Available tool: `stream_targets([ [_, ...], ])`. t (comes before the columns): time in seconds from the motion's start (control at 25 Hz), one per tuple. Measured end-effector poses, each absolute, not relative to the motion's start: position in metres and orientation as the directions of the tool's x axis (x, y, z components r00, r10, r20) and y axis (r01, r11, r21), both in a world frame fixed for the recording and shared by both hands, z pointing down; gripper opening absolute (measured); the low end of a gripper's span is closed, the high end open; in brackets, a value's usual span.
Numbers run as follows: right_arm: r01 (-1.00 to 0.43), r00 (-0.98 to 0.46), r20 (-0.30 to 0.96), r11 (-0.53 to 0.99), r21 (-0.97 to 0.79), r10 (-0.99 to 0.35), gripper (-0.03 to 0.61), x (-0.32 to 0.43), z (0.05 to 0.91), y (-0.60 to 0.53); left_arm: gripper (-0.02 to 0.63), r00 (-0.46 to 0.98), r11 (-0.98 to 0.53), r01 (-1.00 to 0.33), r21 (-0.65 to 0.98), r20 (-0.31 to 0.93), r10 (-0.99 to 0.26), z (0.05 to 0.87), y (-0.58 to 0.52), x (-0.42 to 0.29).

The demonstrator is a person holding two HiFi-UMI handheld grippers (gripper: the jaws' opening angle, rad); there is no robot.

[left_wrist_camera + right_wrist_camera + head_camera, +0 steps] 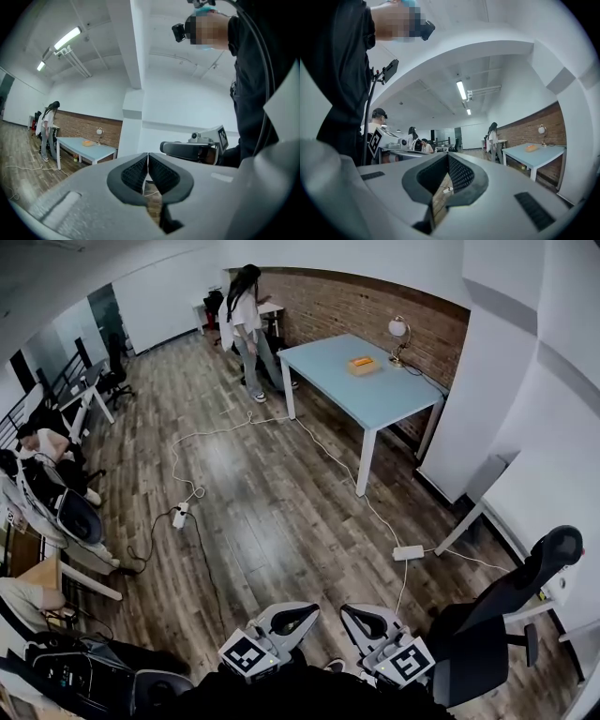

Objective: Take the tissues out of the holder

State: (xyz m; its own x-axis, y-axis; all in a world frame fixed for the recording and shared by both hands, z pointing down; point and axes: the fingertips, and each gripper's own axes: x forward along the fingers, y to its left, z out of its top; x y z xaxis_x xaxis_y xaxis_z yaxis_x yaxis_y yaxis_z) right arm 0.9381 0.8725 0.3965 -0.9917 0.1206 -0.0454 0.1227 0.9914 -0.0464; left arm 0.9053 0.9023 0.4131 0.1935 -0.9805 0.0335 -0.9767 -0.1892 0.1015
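- The left gripper [148, 164] is held level and low, close against the operator's body. Its jaws are closed pad to pad, with nothing between them.
- The right gripper [448, 160] is also held level, just beside the left one at the same height. Its jaws are fully together and empty.
- In the head view the two grippers sit side by side, with their tips angled slightly towards each other. Each gripper view catches the other gripper's marker cube at its edge.
- The tissue holder [362, 364] appears as a small orange box on the pale blue table [375, 399] across the room, well apart from both grippers. The tissues are too small to make out.
- On the same table a lamp [399, 330] stands near the holder, next to the brick wall [347, 301].
- A person [246, 320] stands at the far end of the table, bent over it.
- A dark office chair [502, 615] stands just beside the right gripper.
- White cables [323, 451] run across the wooden floor [272, 512] between the operator and the table.
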Motion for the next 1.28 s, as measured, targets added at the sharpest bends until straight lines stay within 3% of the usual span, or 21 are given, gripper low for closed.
stream_targets([
  [0.32, 0.094, -0.995, -0.023, 0.994, -0.051, 0.093, 0.005, 0.865, 0.399, 0.838, 0.009, 0.219, -0.221, -0.971, 0.097, -0.024, -0.975, 0.404, 0.864, 0.833],
  [0.88, 0.022, -1.000, -0.018, 1.000, -0.017, 0.022, 0.005, 0.687, 0.385, 0.783, 0.009, 0.273, -0.271, -0.955, 0.117, -0.005, -0.962, 0.404, 0.807, 0.648],
  [1.28, -0.010, -1.000, -0.020, 0.999, -0.036, -0.011, 0.005, 0.612, 0.387, 0.767, 0.009, 0.301, -0.296, -0.947, 0.126, 0.020, -0.954, 0.408, 0.791, 0.569],
])
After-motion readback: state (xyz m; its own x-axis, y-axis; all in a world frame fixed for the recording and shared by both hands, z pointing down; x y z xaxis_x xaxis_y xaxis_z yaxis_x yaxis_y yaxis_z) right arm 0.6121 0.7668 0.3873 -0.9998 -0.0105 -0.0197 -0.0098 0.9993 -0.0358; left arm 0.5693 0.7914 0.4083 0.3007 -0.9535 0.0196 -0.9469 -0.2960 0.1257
